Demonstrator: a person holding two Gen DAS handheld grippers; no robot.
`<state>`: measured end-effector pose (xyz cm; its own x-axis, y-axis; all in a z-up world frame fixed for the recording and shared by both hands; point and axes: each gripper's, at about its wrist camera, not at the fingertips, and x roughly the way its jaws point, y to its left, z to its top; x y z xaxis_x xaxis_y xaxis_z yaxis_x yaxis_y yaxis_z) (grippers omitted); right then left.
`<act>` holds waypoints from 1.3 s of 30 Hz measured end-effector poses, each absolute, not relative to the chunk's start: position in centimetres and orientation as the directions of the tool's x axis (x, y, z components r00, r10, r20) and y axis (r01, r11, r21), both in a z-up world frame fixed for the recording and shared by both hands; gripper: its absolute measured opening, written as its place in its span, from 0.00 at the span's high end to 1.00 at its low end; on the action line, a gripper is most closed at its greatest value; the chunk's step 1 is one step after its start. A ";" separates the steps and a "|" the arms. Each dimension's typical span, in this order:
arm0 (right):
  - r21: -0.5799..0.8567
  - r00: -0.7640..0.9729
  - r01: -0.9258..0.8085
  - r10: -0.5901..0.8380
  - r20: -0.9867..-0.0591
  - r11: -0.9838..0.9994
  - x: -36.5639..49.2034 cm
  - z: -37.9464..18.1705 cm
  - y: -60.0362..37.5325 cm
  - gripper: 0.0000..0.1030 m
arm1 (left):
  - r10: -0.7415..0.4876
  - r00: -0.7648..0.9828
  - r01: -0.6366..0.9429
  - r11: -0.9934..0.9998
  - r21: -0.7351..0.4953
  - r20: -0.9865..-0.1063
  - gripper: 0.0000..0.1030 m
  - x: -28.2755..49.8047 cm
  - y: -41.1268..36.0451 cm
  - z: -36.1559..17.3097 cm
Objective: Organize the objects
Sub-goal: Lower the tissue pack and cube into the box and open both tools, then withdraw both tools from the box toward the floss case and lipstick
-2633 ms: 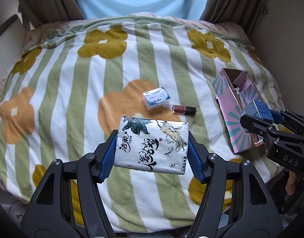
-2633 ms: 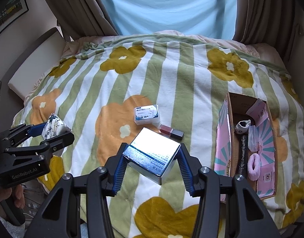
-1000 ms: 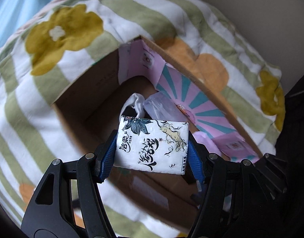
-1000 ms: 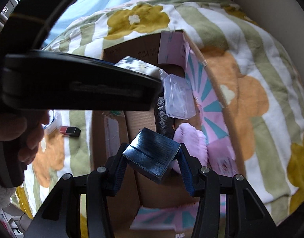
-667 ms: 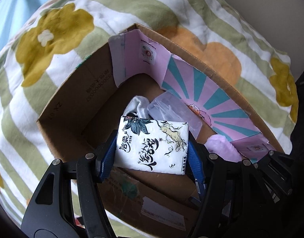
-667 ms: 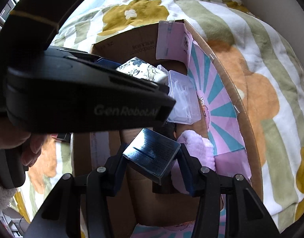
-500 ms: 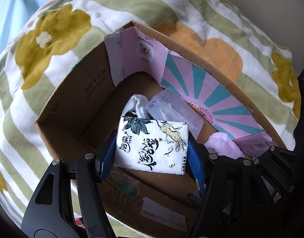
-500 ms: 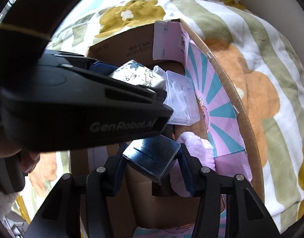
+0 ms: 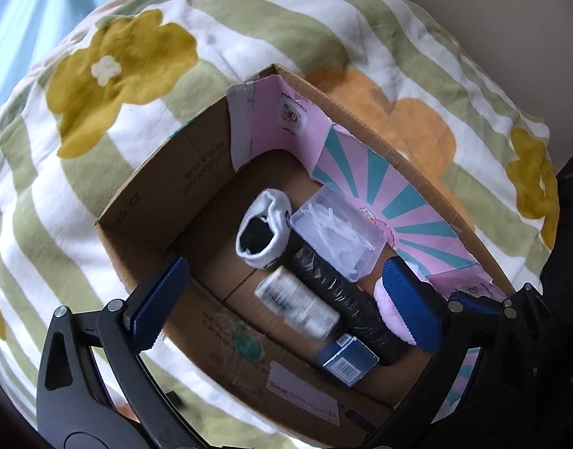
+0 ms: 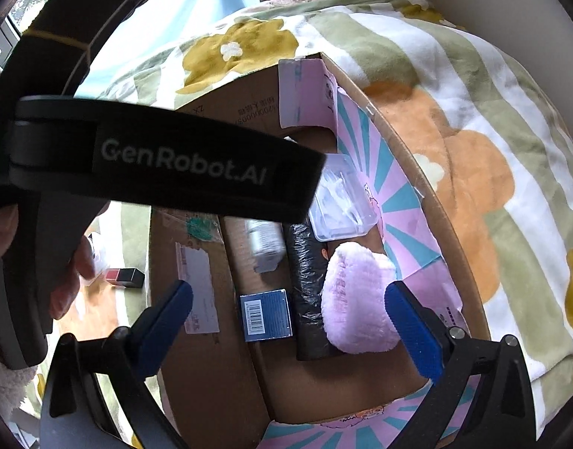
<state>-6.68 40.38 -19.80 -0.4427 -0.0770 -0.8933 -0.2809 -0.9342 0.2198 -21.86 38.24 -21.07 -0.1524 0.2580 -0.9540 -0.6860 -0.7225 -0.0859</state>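
Both grippers, left [image 9: 286, 299] & right [image 10: 288, 321], spread wide w/ nothing held, over brown cardboard box [image 9: 144, 202]; white printed packet [image 9: 297, 308] & small blue carton [image 10: 265, 316] lie inside, sorted w/ rest.

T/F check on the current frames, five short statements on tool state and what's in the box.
1. Left tool is open and holds nothing. True.
2. Right tool grips the blue box. False: it is open; the blue box lies in the cardboard box.
3. The clear plastic case is inside the cardboard box. True.
4. The red lipstick is inside it. False: it lies outside on the blanket.
5. The pink fluffy item lies in the cardboard box. True.
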 end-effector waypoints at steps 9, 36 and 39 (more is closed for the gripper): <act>0.208 -0.457 -0.267 -0.067 -0.887 -0.941 -7.3 -17.6 40.3 0.01 | 0.294 -0.167 -0.666 -0.737 -0.112 -0.941 0.00 -21.0 37.0 -18.8; 0.084 -0.560 0.005 -0.072 -0.825 -0.996 -4.5 -4.3 30.4 0.01 | 0.308 -0.436 -0.402 -0.907 -0.123 -0.846 0.00 -11.2 17.7 -0.5; 0.084 -0.567 0.060 -0.103 -0.817 -0.995 -4.5 -3.2 27.9 0.01 | 0.295 -0.468 -0.350 -0.928 -0.132 -0.833 0.00 -9.8 14.1 0.7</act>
